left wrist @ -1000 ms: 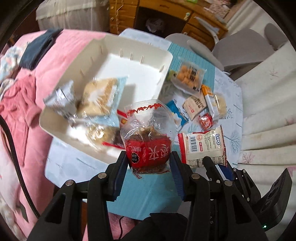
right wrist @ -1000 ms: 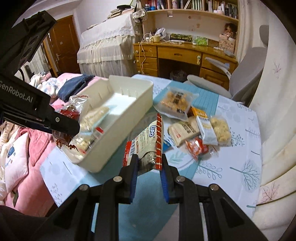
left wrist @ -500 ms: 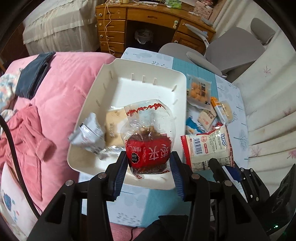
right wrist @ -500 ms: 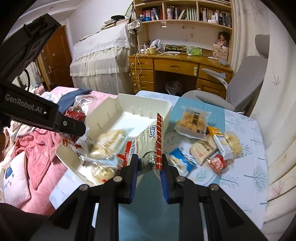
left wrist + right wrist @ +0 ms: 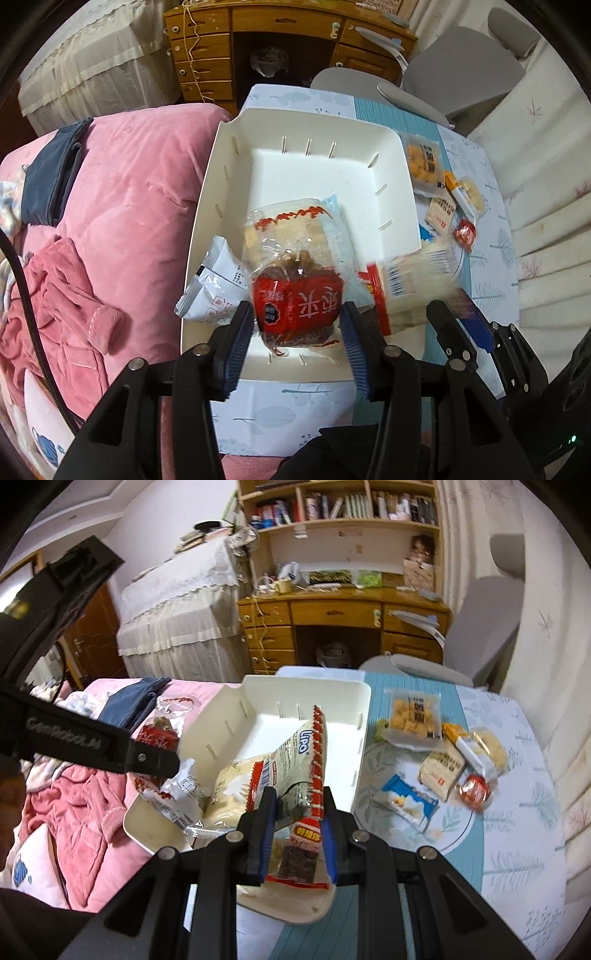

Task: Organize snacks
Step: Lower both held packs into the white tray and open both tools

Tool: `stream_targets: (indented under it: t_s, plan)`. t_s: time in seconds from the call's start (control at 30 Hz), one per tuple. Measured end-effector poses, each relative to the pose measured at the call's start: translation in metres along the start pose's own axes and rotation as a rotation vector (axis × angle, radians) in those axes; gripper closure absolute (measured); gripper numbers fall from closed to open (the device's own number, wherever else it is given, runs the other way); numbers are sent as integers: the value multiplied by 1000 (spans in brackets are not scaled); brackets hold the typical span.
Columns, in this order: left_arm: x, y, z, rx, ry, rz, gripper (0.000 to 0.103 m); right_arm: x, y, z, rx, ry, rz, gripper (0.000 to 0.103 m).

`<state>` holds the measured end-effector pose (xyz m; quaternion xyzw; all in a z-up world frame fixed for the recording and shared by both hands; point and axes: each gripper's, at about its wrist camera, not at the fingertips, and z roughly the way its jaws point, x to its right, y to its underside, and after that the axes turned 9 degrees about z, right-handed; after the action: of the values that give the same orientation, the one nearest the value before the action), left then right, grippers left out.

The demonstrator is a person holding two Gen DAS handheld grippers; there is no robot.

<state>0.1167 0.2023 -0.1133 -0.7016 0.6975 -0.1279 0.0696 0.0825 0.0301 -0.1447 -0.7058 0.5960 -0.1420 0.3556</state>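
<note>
1. in the white bin (image 5: 391, 177) at the desk's (image 5: 517, 849) left end we see packets already stowed: a grey-white foil packet (image 5: 212, 295) at the near left and a pale cake packet (image 5: 236, 786) beside it. the far half of the bin floor is bare.
2. left hand-held gripper (image 5: 297, 325) hangs over the near part of the bin with the red-label snack bag (image 5: 295, 295) between its blue pads; its jaws are opening, and a sliver of gap shows at the left pad. we judge this is the release; the bag is not yet lying on the bin floor.
3. right hand-held gripper (image 5: 297, 834) is narrow and pinched on the lipo wafer pack (image 5: 299, 771), held edge-up above the bin's near right corner; not yet dropped.
4. left on the desk right of the bin: orange puff bag (image 5: 415, 716), tan packet (image 5: 441, 771), blue packet (image 5: 408, 801), small red sweet (image 5: 474, 790), orange-white stick pack (image 5: 467, 749) and a pale round snack (image 5: 491, 749).
5. our estimate: under half done; two in transit, about six to collect.
</note>
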Motion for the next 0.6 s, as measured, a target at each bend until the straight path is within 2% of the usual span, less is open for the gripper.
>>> stream_targets:
  t_s: [0.1, 0.17, 0.4, 0.6]
  plan:
    - [0, 0, 1, 9, 24, 21, 47, 1, 3, 6, -30, 16, 36, 73]
    - [3, 0, 1, 20, 41, 39, 46, 1, 6, 5, -37, 18, 54, 69]
    - [28, 1, 4, 19, 99, 93, 46, 11, 13, -7, -50, 56, 90, 68]
    - [63, 1, 5, 23, 132, 143, 42, 36, 20, -25, -64, 97, 125, 68]
